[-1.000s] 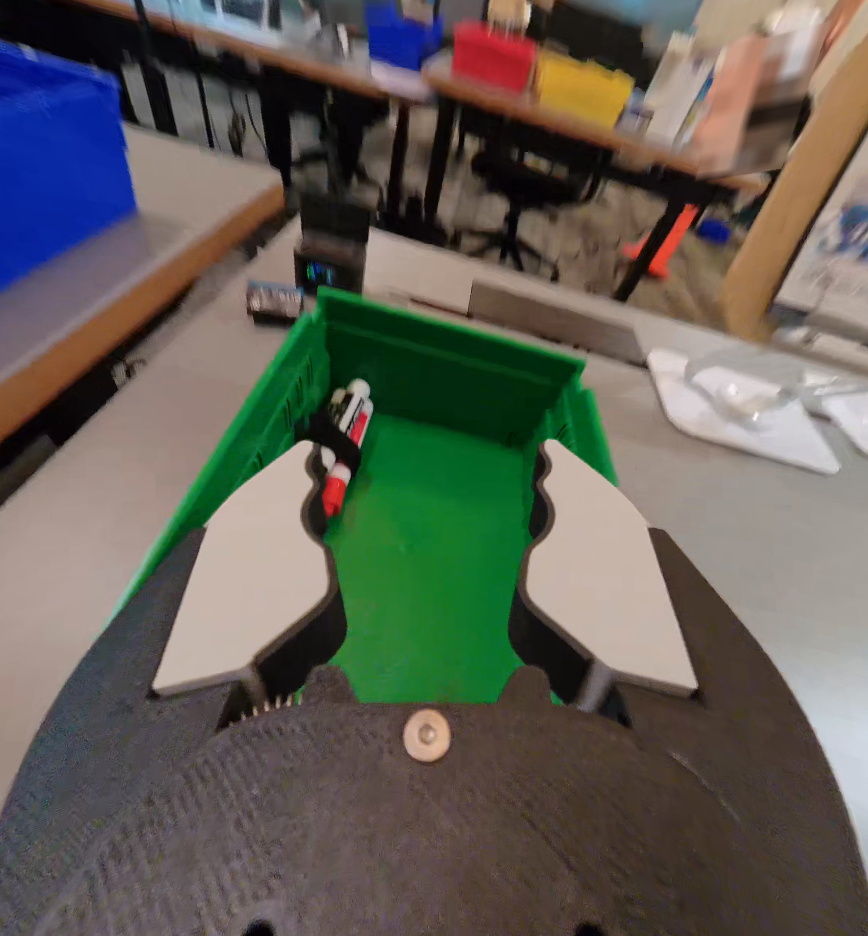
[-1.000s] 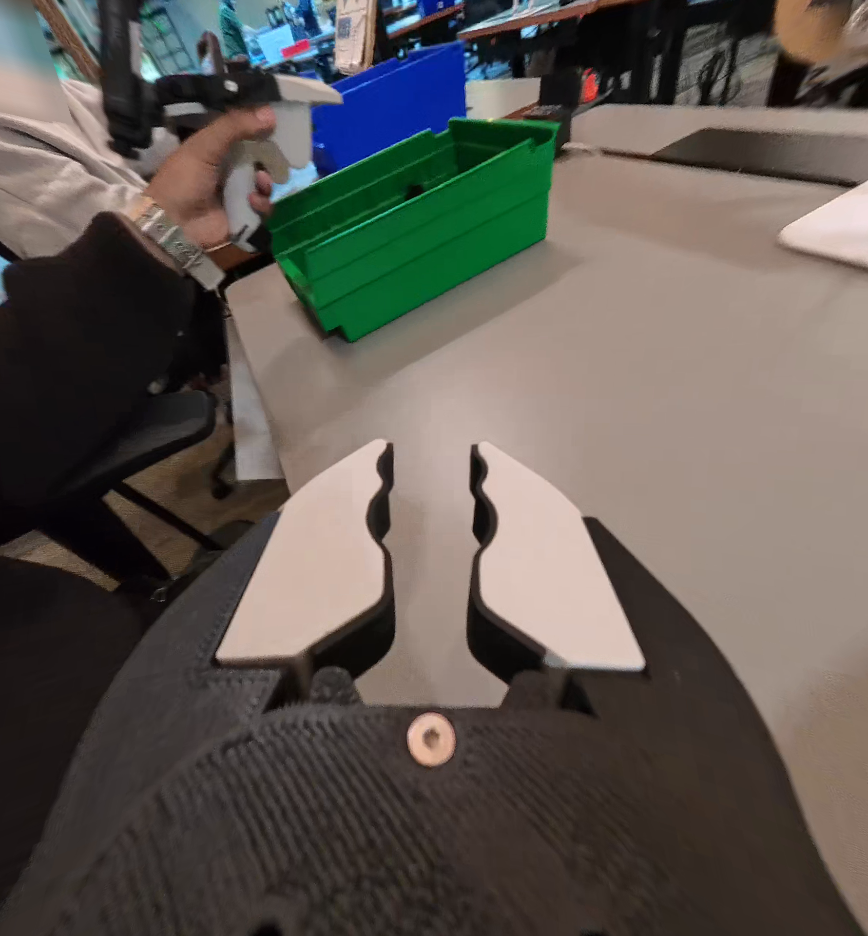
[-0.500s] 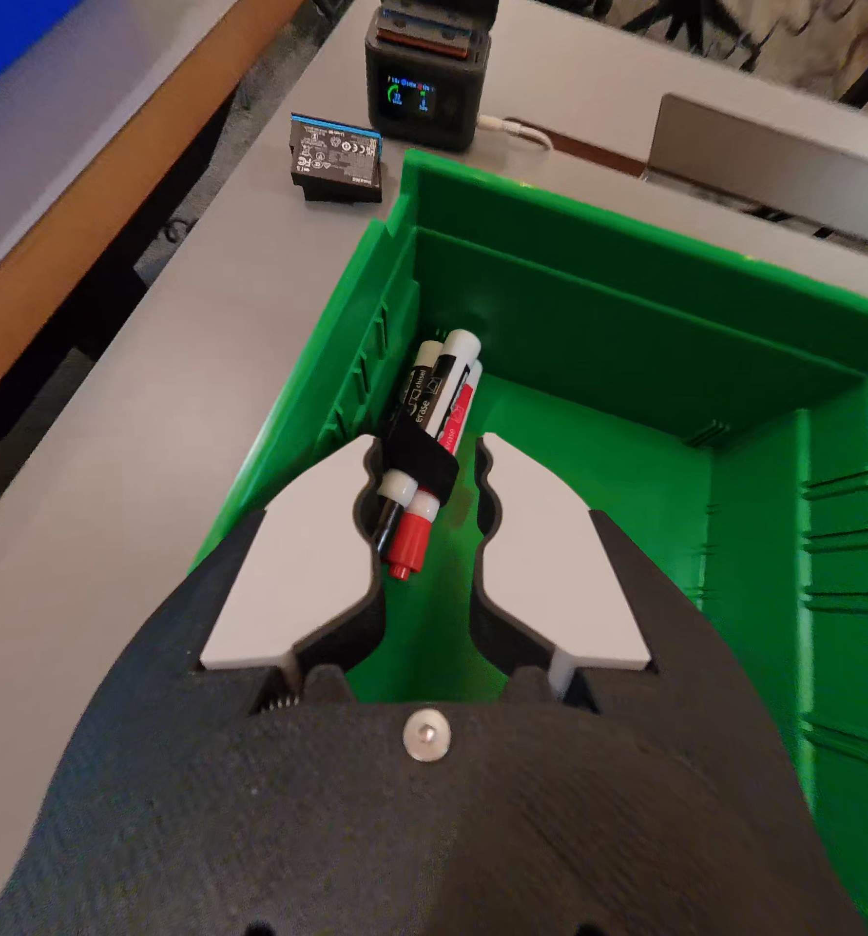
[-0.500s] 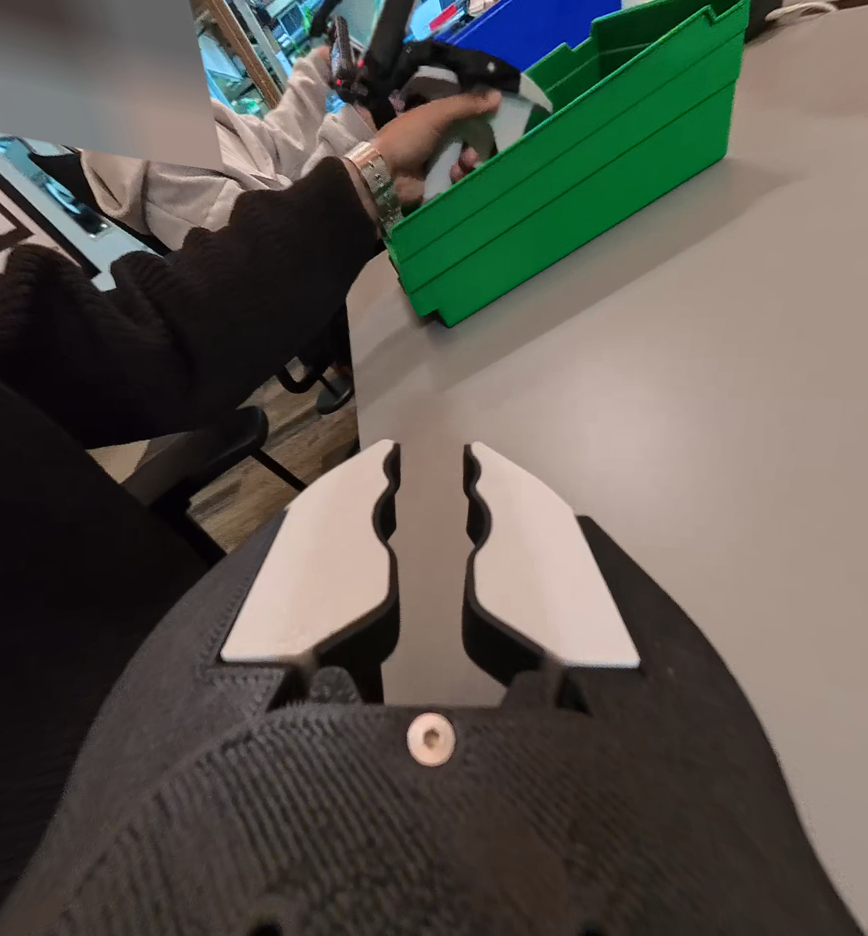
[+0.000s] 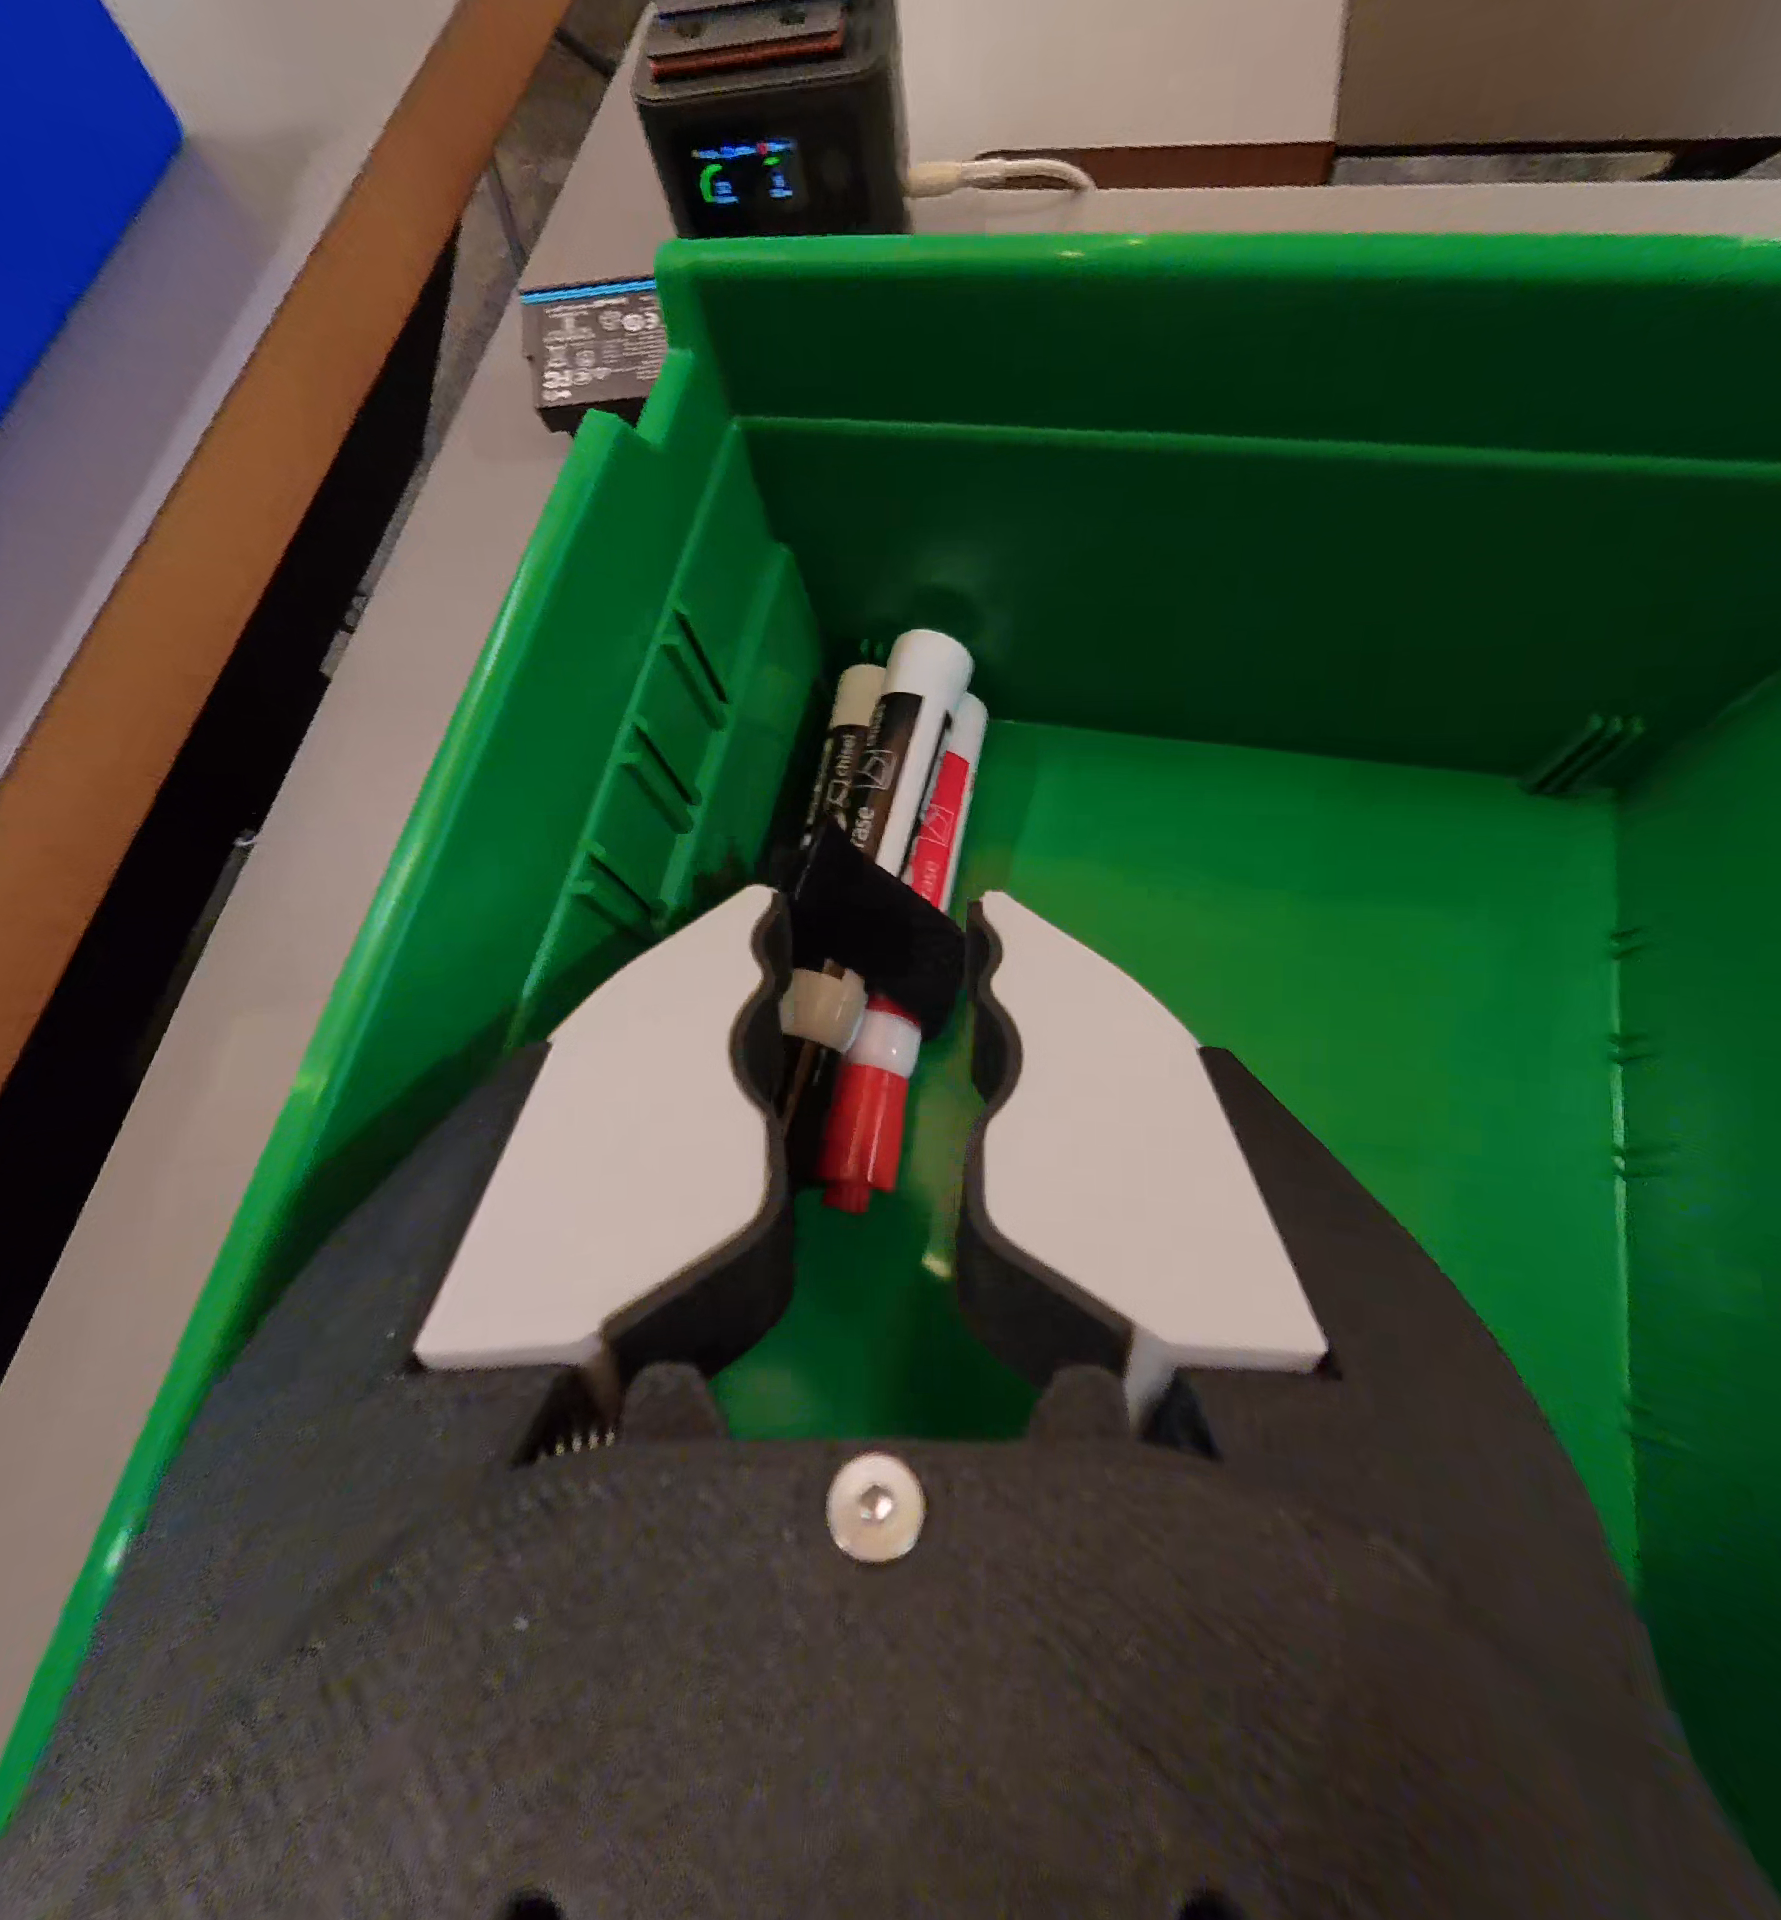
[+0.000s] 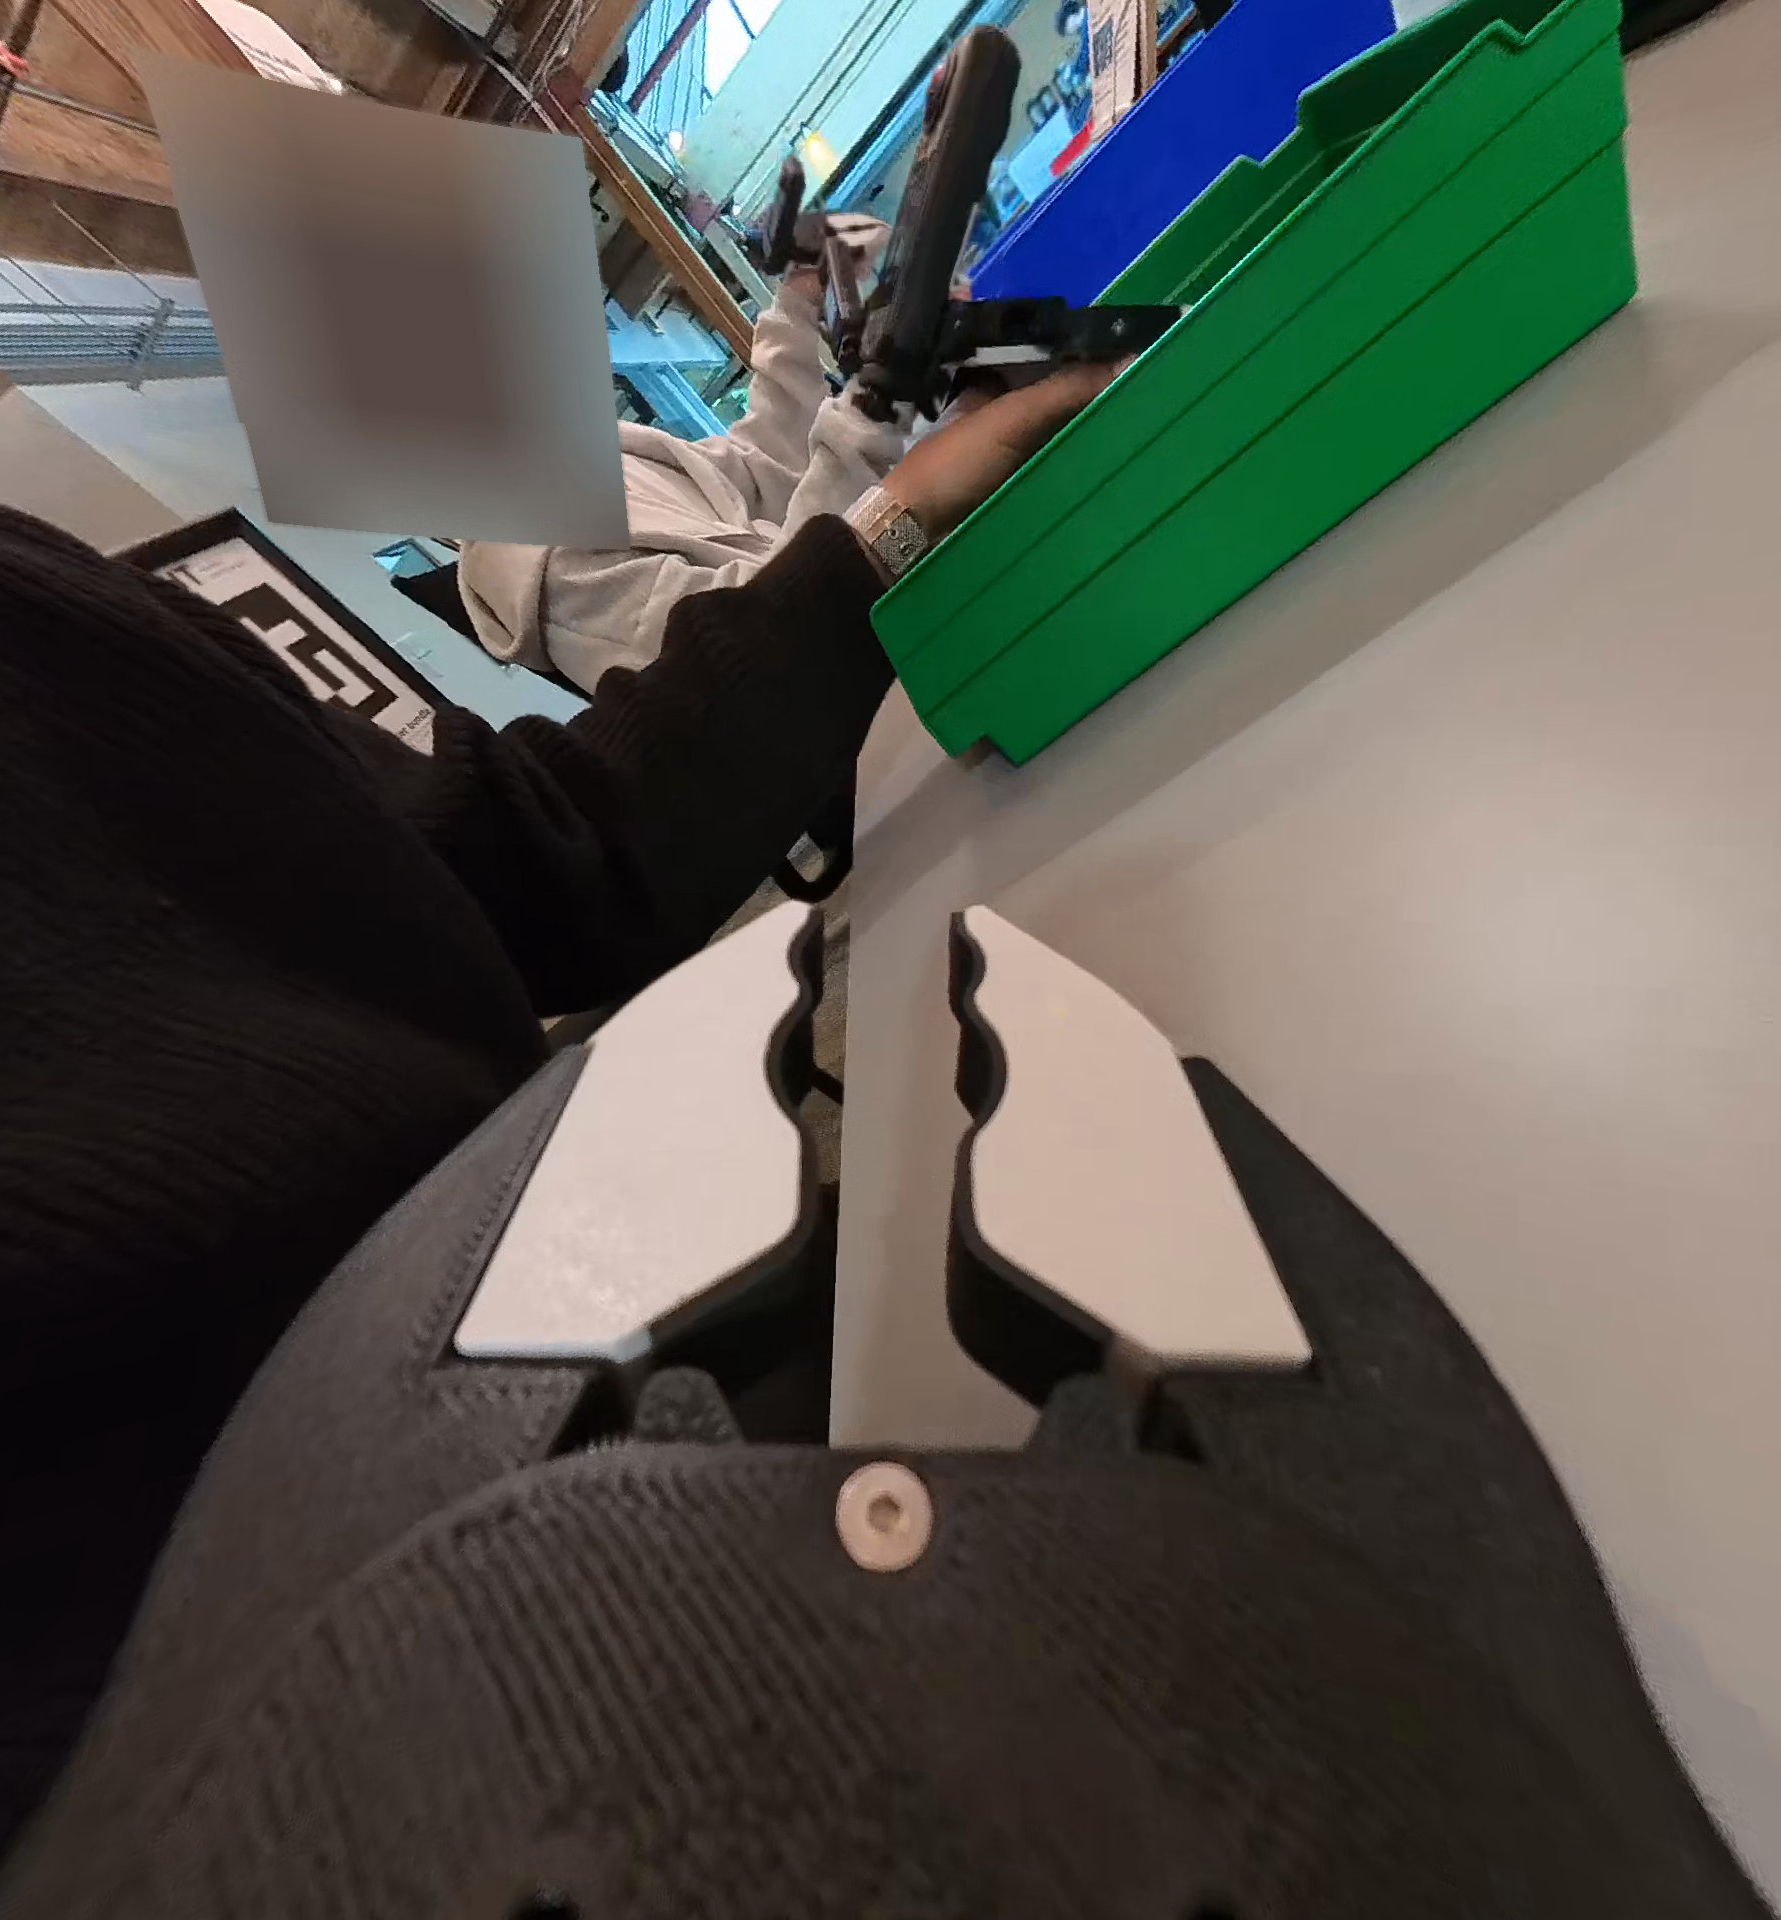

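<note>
A bundle of markers (image 5: 907, 769), with black and red caps and a black strap around it, lies in the far left corner of a green bin (image 5: 1281, 343). My left gripper (image 5: 870, 914) reaches down into the bin. Its fingertips press the strap from both sides, with the bundle resting on the bin floor. In the right wrist view the bin (image 6: 1281, 436) stands on the grey table (image 6: 1488, 935), and the left gripper (image 6: 1021, 332) dips into it, held by a hand (image 6: 990, 436). My right gripper (image 6: 884, 925) hovers empty over the table's near edge, jaws a narrow gap apart.
A black device with a lit screen (image 5: 761, 135) and a black battery block (image 5: 595, 348) sit just behind the bin. A blue bin (image 6: 1177, 135) stands beyond it. The holder's black sleeve (image 6: 346, 831) fills the left, with another person in a light top (image 6: 678, 488) behind. There is about 45 cm between the tips of the two grippers.
The left gripper dropped into the bin and moved forward to the marker bundle, its jaws narrowing from wide open onto the strap. The right gripper tilted and drifted back toward the table edge.
</note>
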The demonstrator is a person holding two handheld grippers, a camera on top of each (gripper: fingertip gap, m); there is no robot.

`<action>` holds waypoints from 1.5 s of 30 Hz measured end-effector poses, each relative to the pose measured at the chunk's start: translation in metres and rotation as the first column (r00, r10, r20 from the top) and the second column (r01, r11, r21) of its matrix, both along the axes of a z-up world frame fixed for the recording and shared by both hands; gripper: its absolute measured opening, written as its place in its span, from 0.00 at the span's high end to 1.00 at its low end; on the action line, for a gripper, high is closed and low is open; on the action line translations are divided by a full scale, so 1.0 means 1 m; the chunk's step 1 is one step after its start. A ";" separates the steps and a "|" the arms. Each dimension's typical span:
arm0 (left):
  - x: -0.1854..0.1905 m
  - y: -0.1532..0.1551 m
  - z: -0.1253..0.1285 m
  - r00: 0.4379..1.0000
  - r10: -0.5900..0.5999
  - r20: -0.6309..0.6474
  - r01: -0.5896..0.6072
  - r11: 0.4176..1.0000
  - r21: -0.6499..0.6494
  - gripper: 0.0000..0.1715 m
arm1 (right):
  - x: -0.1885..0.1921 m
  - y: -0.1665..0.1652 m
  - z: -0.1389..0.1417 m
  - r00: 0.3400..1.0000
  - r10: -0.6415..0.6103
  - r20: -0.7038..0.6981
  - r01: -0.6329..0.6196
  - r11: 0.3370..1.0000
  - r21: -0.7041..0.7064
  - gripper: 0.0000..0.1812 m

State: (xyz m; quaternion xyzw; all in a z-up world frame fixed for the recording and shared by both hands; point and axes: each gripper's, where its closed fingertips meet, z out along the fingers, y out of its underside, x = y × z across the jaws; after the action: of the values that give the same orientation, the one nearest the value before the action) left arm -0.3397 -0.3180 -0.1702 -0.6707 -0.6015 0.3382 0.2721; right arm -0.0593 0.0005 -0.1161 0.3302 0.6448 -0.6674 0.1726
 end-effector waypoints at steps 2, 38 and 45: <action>0.006 0.007 0.000 0.999 -0.036 0.022 0.035 0.999 0.031 0.81 | -0.001 -0.002 -0.001 1.000 0.010 0.007 -0.010 1.000 -0.004 0.87; -0.005 -0.007 -0.013 0.998 -0.039 0.056 0.044 0.995 -0.091 0.84 | 0.003 -0.002 0.005 0.999 0.046 0.012 -0.045 0.998 -0.042 0.89; -0.013 -0.003 -0.011 0.999 -0.041 0.016 0.041 0.998 -0.049 0.81 | 0.004 -0.002 0.004 0.999 0.050 0.008 -0.050 0.998 -0.036 0.89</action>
State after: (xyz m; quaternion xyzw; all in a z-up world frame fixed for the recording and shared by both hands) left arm -0.3531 -0.3209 -0.1813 -0.6920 -0.5811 0.3421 0.2577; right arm -0.0556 -0.0013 -0.1117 0.3137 0.6401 -0.6728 0.1980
